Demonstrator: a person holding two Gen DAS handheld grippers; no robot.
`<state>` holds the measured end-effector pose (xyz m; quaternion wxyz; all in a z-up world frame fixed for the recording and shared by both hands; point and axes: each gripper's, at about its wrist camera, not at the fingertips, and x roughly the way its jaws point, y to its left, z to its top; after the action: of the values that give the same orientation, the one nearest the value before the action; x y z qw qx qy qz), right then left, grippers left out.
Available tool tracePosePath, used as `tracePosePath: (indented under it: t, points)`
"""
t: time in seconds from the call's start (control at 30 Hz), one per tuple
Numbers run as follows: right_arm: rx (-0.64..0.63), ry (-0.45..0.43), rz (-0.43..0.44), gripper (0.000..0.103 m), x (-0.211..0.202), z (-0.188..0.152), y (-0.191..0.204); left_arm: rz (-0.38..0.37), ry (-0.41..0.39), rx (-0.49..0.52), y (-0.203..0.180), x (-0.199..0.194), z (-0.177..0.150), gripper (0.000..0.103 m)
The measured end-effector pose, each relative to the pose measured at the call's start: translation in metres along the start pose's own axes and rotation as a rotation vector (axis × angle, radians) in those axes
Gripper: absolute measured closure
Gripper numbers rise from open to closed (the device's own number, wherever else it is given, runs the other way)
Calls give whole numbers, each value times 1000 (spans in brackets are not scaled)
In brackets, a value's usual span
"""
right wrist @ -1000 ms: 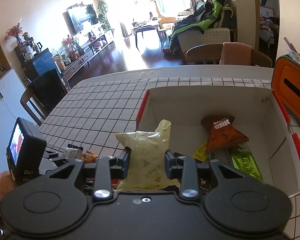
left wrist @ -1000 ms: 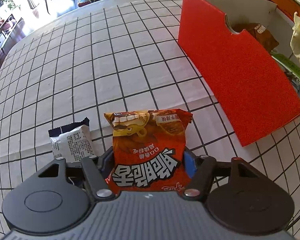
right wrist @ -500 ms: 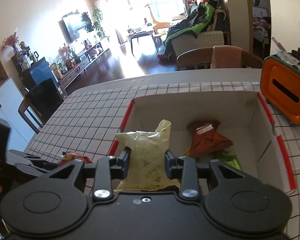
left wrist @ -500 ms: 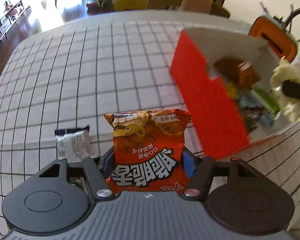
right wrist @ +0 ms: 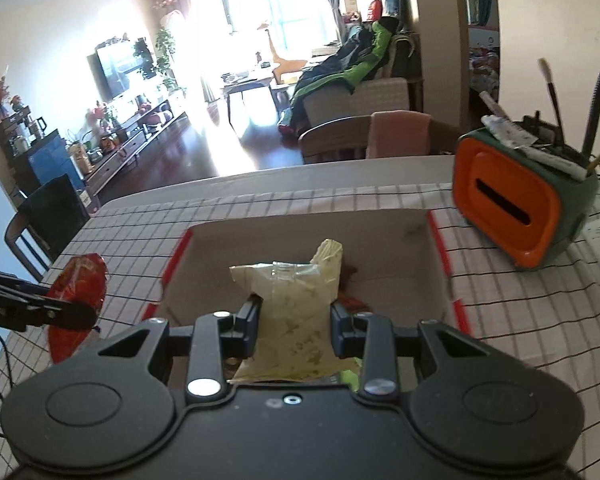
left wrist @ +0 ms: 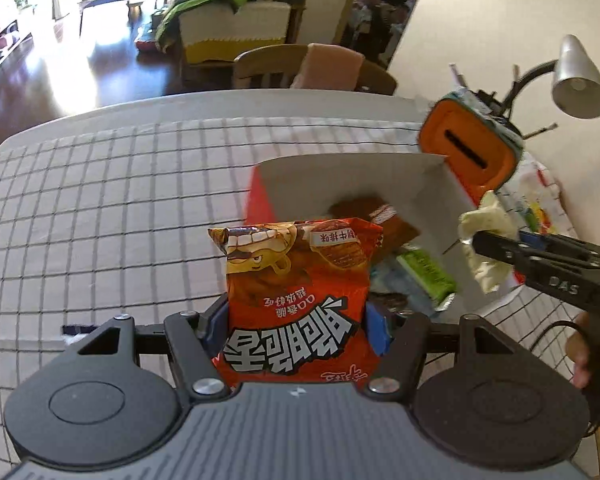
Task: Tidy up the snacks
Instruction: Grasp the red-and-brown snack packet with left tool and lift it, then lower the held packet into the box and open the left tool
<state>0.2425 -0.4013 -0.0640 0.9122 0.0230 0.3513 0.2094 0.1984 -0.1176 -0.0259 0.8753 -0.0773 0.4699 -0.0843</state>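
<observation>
My left gripper (left wrist: 298, 316) is shut on a red snack bag (left wrist: 296, 296) and holds it up at the near left of the red cardboard box (left wrist: 340, 172). It shows in the right wrist view as a red bag (right wrist: 76, 292) left of the box. My right gripper (right wrist: 294, 320) is shut on a pale yellow snack bag (right wrist: 292, 312) held over the box (right wrist: 420, 280). That bag (left wrist: 484, 240) also shows at the right in the left wrist view. The box holds a brown packet (left wrist: 392, 220) and a green packet (left wrist: 424, 272).
An orange and green tissue box with pens (right wrist: 516, 208) stands right of the box. A desk lamp (left wrist: 576, 80) rises behind it. The table has a checked cloth (left wrist: 100, 208). A chair (right wrist: 340, 140) stands at the far edge.
My left gripper has lifted the red bag and carried it right, toward the box. My right gripper has risen and moved further over the box with the yellow bag.
</observation>
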Motion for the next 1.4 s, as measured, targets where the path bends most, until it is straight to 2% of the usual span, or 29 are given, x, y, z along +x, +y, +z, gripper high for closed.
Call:
tracePosePath:
  t: [0.27, 0.4, 0.5, 0.87, 1.07, 1.13, 1.27, 1.4]
  points:
    - [-16, 16, -40, 70, -1, 1, -16, 5, 7, 59, -43, 21, 16, 37]
    - [-41, 49, -57, 70, 11, 1, -22, 12, 41, 59, -58, 44, 24, 37]
    - [-55, 86, -65, 70, 24, 1, -26, 47, 71, 64, -66, 63, 29, 37]
    - [-55, 222, -30, 70, 65, -6, -28, 146, 184, 103, -77, 117, 34, 37]
    - [-69, 302, -26, 70, 80, -10, -25, 165, 259, 112, -79, 137, 38, 37]
    - [-81, 320, -26, 70, 82, -12, -23, 169, 309, 115, -79, 146, 40, 37]
    - [-82, 331, -22, 70, 82, -14, -22, 189, 356, 124, -80, 157, 40, 37]
    - [-61, 339, -21, 66, 80, -13, -24, 187, 364, 123, -78, 159, 38, 37]
